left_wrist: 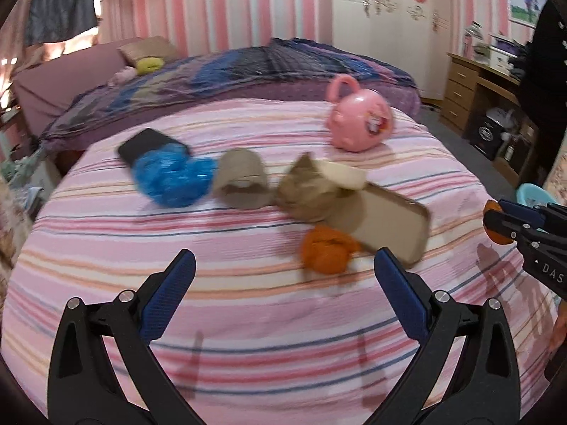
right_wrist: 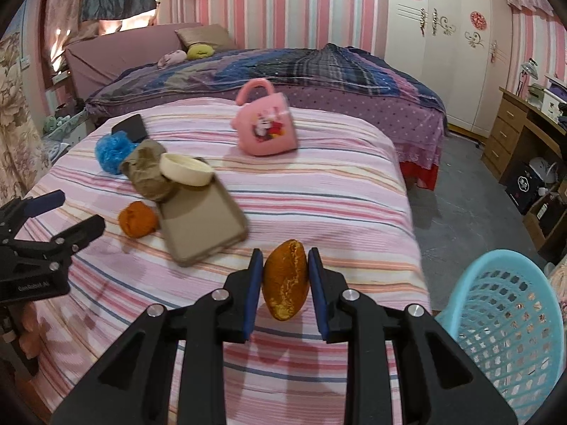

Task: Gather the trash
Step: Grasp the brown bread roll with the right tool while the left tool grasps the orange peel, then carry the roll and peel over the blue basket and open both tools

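Observation:
Trash lies on the pink striped bed [left_wrist: 248, 301]: a crumpled orange wad [left_wrist: 327, 249], brown crumpled paper [left_wrist: 308, 191], a blue plastic bag [left_wrist: 170, 177], a tan cardboard piece [left_wrist: 241, 180], a cream ring-shaped bowl [left_wrist: 342, 173] and a flat tan tray [left_wrist: 393, 226]. My left gripper [left_wrist: 285, 258] is open above the bed, just short of the orange wad, with nothing between its fingers. My right gripper [right_wrist: 285, 258] is shut on an orange-brown peel-like piece [right_wrist: 286, 279], held above the bed's near right corner. It also shows at the right edge as the right gripper [left_wrist: 496, 219].
A light blue mesh basket [right_wrist: 503, 322] stands on the floor at the bed's right. A pink toy bucket [right_wrist: 265, 124] lies farther back on the bed, and a black flat object [right_wrist: 131, 127] sits by the blue bag. A desk [right_wrist: 524, 134] stands at the right wall.

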Demonstrator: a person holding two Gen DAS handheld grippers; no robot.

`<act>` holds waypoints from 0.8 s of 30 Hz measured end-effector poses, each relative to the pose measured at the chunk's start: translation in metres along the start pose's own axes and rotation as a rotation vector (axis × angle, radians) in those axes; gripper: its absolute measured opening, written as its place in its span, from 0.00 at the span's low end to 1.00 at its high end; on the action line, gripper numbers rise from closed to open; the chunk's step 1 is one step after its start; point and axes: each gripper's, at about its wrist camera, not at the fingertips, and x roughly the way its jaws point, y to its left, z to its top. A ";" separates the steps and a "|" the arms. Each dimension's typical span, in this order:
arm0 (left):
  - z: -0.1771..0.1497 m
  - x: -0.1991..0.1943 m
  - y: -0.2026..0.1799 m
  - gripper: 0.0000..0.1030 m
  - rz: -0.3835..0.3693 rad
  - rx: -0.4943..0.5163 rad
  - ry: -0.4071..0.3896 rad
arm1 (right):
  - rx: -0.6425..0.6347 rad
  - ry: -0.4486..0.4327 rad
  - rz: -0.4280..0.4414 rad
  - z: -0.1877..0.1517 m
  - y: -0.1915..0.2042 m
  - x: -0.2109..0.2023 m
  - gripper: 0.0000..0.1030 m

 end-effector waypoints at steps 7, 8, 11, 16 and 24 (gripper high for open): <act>0.006 0.027 -0.026 0.82 -0.067 0.050 0.074 | 0.037 0.002 -0.012 -0.004 -0.029 -0.004 0.26; 0.006 0.031 -0.028 0.76 -0.070 0.058 0.089 | 0.040 0.003 -0.013 -0.004 -0.031 -0.003 0.26; 0.008 0.037 -0.028 0.66 -0.122 0.040 0.106 | 0.045 0.006 -0.012 -0.006 -0.037 -0.004 0.26; 0.007 0.035 -0.023 0.50 -0.135 0.010 0.102 | 0.046 0.007 -0.009 -0.007 -0.039 -0.003 0.26; 0.005 0.032 -0.021 0.30 -0.112 0.021 0.106 | 0.026 0.007 -0.012 -0.009 -0.032 -0.003 0.26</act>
